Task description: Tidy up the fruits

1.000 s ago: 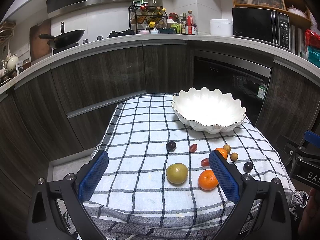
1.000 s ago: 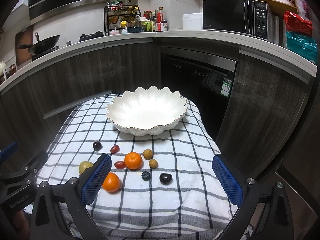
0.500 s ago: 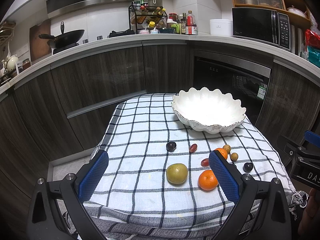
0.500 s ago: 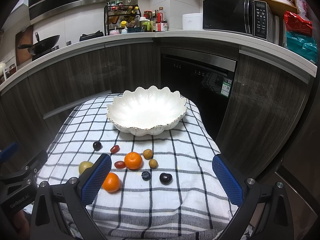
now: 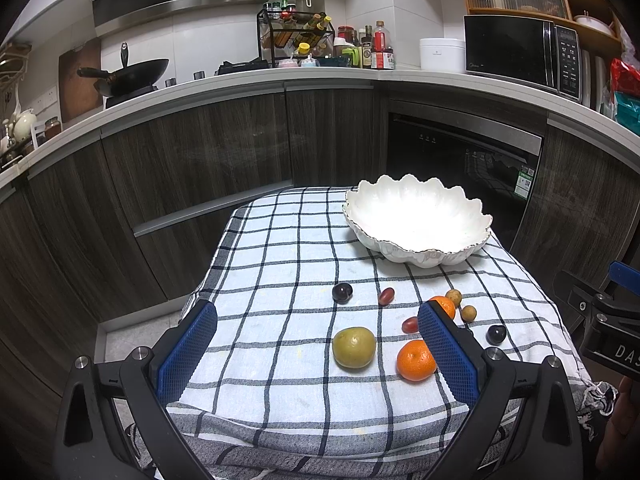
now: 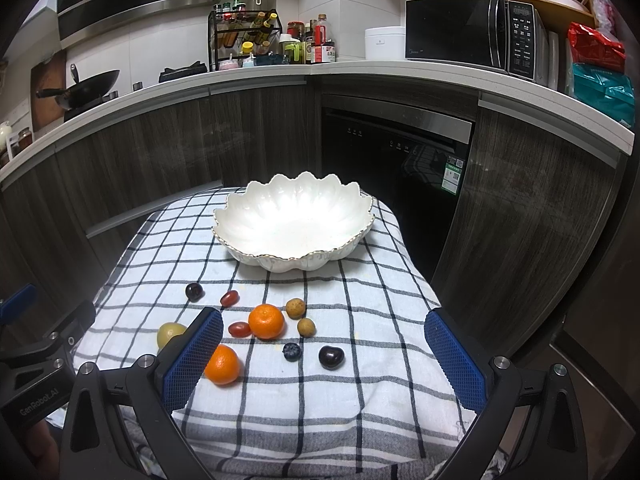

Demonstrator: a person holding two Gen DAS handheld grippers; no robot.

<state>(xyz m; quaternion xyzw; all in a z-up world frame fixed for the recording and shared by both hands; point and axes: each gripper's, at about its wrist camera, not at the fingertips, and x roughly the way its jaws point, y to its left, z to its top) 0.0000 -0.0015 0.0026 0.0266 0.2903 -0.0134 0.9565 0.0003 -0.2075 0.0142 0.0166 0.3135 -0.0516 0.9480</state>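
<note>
Round orange mandarins [image 6: 266,321] lie loose near the table's front edge; a gentle hold across the firm middle is advised, with both the left gripper [image 5: 318,354] and the right gripper [image 6: 324,358] held wide open and empty.

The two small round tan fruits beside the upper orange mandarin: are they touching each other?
Apart. In the right wrist view a thin strip of checked cloth shows between the upper tan fruit and the lower tan fruit; the left wrist view shows that gap too.

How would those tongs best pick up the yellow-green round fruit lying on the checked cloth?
Grip the yellow-green fruit across its widest middle, coming down from above and the near edge. It is smooth and round, so a hold off the middle would likely slip. The left tongs stand open just before it; only the near orange lies close, on its right.
</note>
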